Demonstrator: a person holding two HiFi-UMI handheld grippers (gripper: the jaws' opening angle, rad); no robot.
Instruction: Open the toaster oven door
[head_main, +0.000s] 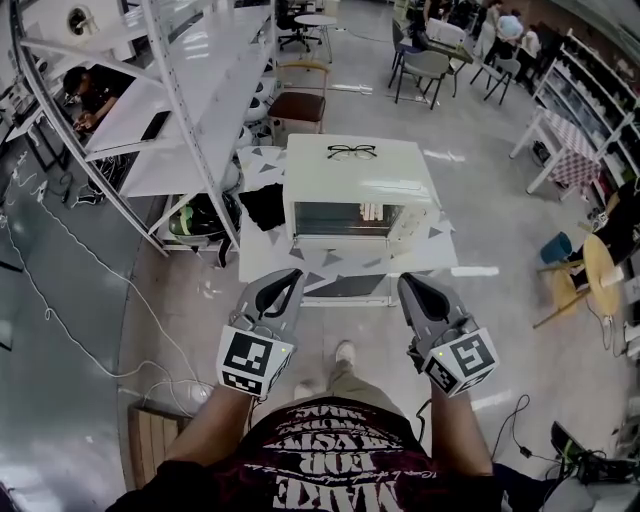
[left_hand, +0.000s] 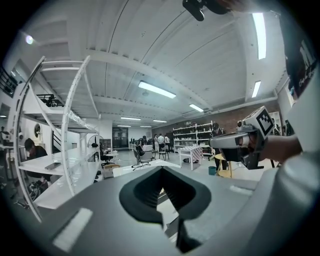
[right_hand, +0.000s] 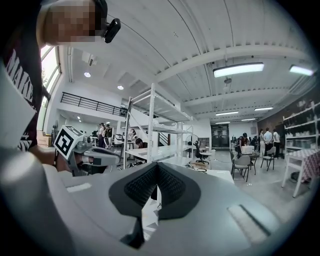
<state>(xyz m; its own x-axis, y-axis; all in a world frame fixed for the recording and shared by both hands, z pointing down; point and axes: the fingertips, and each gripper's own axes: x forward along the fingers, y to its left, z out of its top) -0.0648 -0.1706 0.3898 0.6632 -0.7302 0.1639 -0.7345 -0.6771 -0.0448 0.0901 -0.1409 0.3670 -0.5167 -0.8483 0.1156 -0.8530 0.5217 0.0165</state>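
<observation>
The toaster oven (head_main: 358, 180) sits on the tabletop (head_main: 266, 256) straight ahead, its door (head_main: 345, 219) facing the person. The left gripper (head_main: 289, 277) and right gripper (head_main: 412, 284) hover short of it, fingers pressed together on nothing; neither seems nearer.

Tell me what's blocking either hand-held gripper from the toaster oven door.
Nothing visible does. The left hand-held gripper and right hand-held gripper hang in open air before the toaster oven door; the glasses lie on top.

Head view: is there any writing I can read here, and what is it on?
"MAKE": upside down on the person's T-shirt; the other lines there are too distorted to read.
The cubes on the left gripper and right gripper: black square patterns, no words.
On the toaster oven: nothing readable.
</observation>
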